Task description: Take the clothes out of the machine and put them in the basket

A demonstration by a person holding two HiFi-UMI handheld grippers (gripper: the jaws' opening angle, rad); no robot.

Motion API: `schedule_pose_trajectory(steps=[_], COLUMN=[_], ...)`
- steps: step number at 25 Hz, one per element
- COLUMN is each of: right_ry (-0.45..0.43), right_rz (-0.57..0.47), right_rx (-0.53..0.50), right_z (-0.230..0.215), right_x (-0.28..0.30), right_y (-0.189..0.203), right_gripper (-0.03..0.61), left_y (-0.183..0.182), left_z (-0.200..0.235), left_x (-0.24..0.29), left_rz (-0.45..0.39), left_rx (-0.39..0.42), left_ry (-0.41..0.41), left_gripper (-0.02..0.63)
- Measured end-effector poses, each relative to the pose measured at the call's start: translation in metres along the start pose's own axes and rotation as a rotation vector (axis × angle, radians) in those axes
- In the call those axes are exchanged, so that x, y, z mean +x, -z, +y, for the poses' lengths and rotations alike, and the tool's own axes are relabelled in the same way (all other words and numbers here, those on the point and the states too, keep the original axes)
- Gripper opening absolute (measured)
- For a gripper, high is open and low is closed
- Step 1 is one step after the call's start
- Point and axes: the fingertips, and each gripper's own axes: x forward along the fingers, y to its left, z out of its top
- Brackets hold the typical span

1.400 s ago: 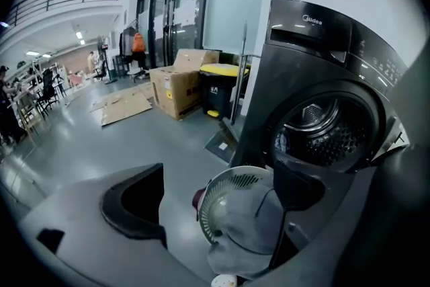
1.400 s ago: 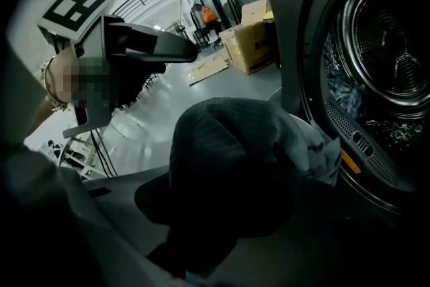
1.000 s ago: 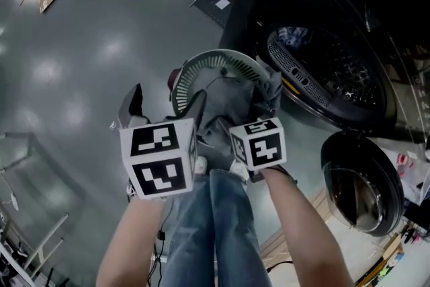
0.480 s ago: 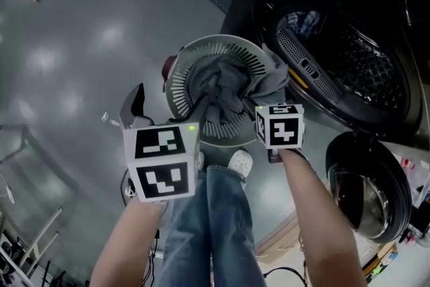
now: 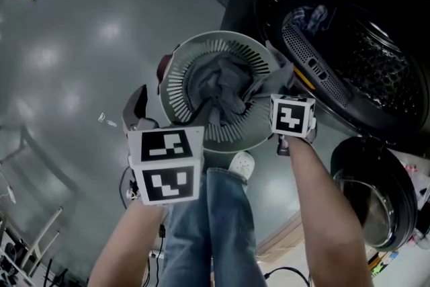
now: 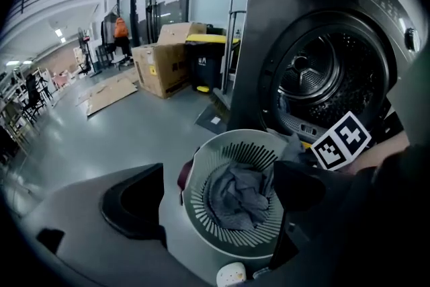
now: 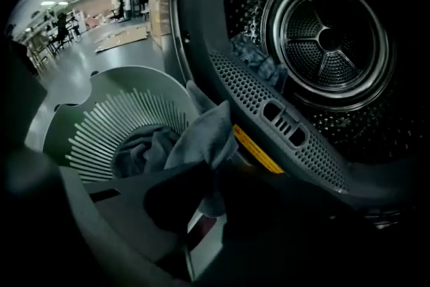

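So, my right tool (image 7: 211,201) has just closed on the grey cloth (image 7: 205,134) slung over the basket (image 7: 40,124) rim; left tool (image 6: 218,197) gapes wide, empty. Soft, light, floppy stuff, so I'd pinch a bunched fold, not an edge.

Round, pale slatted basket (image 5: 180,96) stands on the floor at mid-frame, with crumpled grey clothes (image 5: 225,87) heaped inside, one corner draped over its right rim toward the machine (image 5: 376,70). Upper right, the dark drum gapes open, a blue garment (image 5: 314,15) lying inside.
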Motion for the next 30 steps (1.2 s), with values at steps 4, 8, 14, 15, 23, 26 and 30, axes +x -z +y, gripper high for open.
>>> schedule_pose_trajectory(steps=[4, 8, 14, 15, 23, 26, 30], right_ry=[-0.066, -0.520, -0.732, -0.698, -0.570, -0.474, -0.252], right_rz=[-0.159, -0.232, -0.119, -0.131, -0.297, -0.377, -0.529], right_rx=[0.129, 0.090, -0.119, -0.144, -0.151, -0.236, -0.278], right_z=[0.005, 0.089, 0.147, 0.143, 0.092, 0.070, 0.030], right_x=[-0.019, -0.044, -0.049, -0.045, -0.046, -0.050, -0.054], right_y=[-0.028, -0.039, -0.020, -0.022, -0.078, -0.105, -0.149], right_gripper=[0.032, 0.032, 0.064, 0.154, 0.377, 0.377, 0.377], left_y=[0.003, -0.002, -0.010, -0.010, -0.009, -0.016, -0.032], left_z=[0.005, 0.009, 0.014, 0.014, 0.007, 0.003, -0.005], left_x=[0.005, 0.008, 0.011, 0.011, 0.026, 0.036, 0.050], left_rz=[0.007, 0.007, -0.009, -0.010, 0.011, 0.020, 0.004], left_rx=[-0.011, -0.053, -0.048, -0.049, -0.018, -0.006, 0.003], left_ry=[-0.010, -0.018, -0.022, -0.023, -0.007, 0.010, 0.037], left_gripper=[0.512, 0.512, 0.512, 0.512, 0.512, 0.512, 0.512])
